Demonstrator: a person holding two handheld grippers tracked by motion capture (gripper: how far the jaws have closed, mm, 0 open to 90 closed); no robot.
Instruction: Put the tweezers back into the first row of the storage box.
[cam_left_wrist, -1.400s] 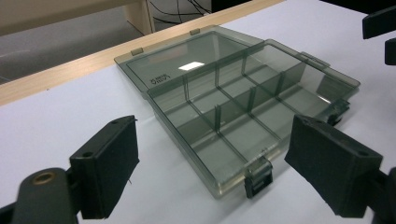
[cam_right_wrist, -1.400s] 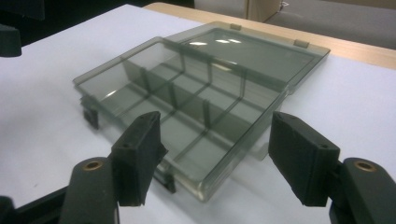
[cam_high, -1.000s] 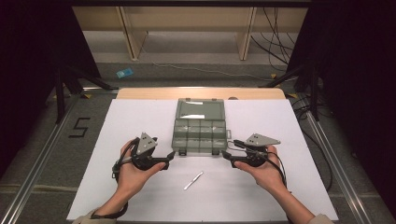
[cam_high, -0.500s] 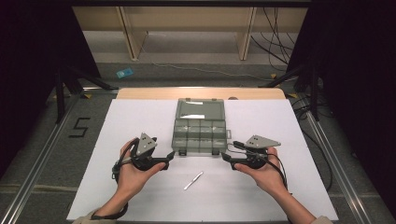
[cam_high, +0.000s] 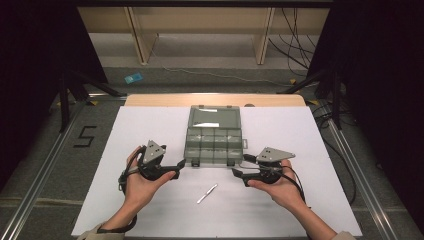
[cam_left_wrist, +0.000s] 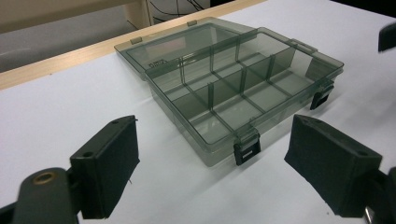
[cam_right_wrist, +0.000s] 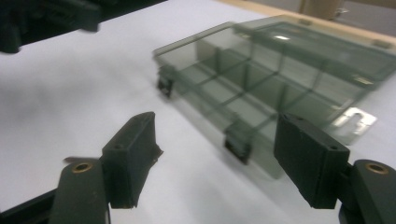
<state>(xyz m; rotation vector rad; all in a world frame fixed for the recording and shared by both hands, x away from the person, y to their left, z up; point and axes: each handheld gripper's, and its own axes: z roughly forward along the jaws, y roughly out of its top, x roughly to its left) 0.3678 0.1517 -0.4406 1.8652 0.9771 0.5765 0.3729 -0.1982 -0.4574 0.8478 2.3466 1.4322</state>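
Observation:
A smoky clear compartment box (cam_high: 214, 145) lies in the middle of the white table with its lid (cam_high: 214, 117) folded flat behind it. Its dividers form several cells in which nothing shows. Two black latches (cam_left_wrist: 246, 150) hang at its front edge. My left gripper (cam_high: 178, 168) sits just off the box's front left corner, jaws wide apart with nothing between them. My right gripper (cam_high: 240, 167) sits off the front right corner, also open with nothing between its jaws. In the left gripper view the left gripper (cam_left_wrist: 215, 172) frames the box (cam_left_wrist: 243, 93). In the right gripper view the right gripper (cam_right_wrist: 219, 158) frames the box (cam_right_wrist: 261, 88).
A thin pale stick-like tool (cam_high: 207, 193) lies on the white table sheet (cam_high: 150, 125) in front of the box, between the two hands. A wooden strip (cam_high: 160, 100) runs along the far table edge. Metal rails and cables flank the table.
My right gripper has edged slightly left toward the box's front right corner. The left gripper and the box have stayed where they were.

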